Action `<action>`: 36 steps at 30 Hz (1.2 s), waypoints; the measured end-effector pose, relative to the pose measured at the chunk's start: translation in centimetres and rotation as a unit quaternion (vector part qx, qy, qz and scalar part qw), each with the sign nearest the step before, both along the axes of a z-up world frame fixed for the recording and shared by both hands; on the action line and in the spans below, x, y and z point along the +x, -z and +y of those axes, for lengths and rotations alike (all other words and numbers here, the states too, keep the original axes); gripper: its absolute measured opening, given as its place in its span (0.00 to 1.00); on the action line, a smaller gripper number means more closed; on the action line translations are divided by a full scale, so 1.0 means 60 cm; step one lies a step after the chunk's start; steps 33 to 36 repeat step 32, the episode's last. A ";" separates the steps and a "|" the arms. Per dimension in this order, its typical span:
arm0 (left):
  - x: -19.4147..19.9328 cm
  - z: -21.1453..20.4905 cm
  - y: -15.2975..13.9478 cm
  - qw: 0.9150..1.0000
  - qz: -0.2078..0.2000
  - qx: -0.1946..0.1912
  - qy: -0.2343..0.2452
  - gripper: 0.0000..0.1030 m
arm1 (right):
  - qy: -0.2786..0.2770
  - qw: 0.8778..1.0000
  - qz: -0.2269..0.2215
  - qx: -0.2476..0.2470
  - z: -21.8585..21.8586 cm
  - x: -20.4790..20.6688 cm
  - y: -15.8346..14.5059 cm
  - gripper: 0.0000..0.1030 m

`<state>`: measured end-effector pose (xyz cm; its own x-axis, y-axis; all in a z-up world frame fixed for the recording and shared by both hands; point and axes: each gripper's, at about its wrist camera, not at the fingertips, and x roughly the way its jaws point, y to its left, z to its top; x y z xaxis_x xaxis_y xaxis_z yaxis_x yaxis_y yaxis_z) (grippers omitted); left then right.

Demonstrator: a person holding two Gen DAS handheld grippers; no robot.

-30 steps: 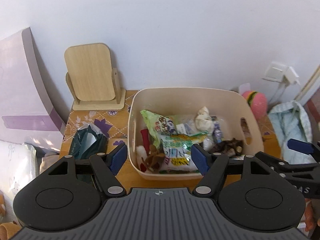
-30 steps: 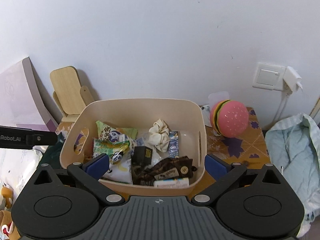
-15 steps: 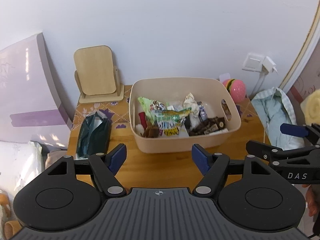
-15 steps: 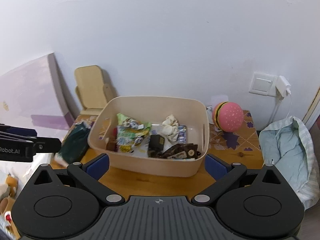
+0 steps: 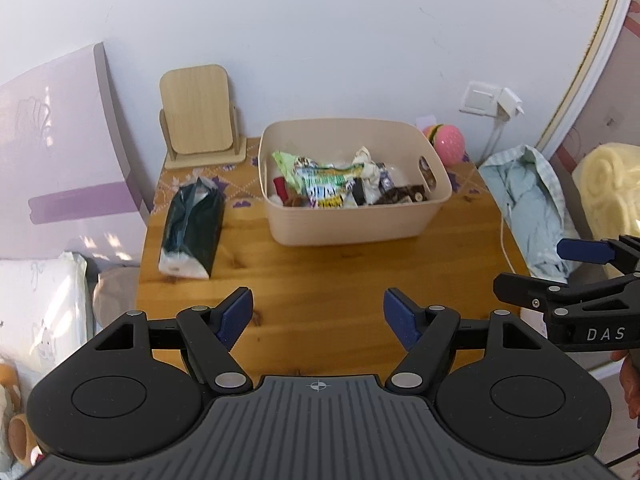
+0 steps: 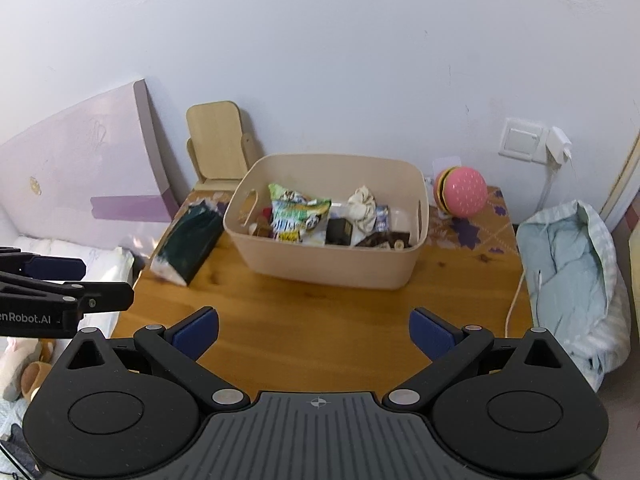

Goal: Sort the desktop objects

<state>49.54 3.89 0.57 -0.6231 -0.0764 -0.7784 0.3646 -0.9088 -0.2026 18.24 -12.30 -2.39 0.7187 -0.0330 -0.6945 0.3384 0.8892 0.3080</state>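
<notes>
Ahead of the left gripper (image 5: 318,314), whose fingers stood wide apart and held nothing, a beige bin (image 5: 352,224) sat on the wooden table (image 5: 320,276). Inside lay a green snack bag (image 5: 320,178), a cream scrunchie (image 5: 366,160), a dark wrapper (image 5: 404,194) and other small packets. The right gripper (image 6: 314,334) was likewise spread and bare, the bin (image 6: 320,264) ahead of it. A dark tissue pack (image 5: 192,228) lay left of the bin; a pink burger toy (image 6: 462,196) sat behind it, to the right.

Your right gripper (image 6: 314,334), jaws spread and empty, hovers over the wooden table (image 6: 320,320). Beyond it stands the beige bin (image 6: 328,264) holding snack packets (image 6: 298,218); a dark tissue pack (image 6: 190,242) lies just left, a burger-shaped toy (image 6: 462,196) right.
</notes>
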 end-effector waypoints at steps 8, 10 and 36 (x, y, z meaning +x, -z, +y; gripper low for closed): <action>0.045 0.016 -0.003 1.000 -0.006 -0.003 0.016 0.72 | 0.013 1.000 0.007 0.018 0.028 -0.052 -0.002 1.00; 0.052 0.022 -0.003 1.000 -0.008 -0.002 0.022 0.72 | 0.015 1.000 0.009 0.019 0.036 -0.059 -0.002 1.00; 0.073 0.014 0.017 0.998 -0.026 0.021 0.047 0.72 | 0.011 0.999 0.035 0.027 0.076 -0.078 0.002 1.00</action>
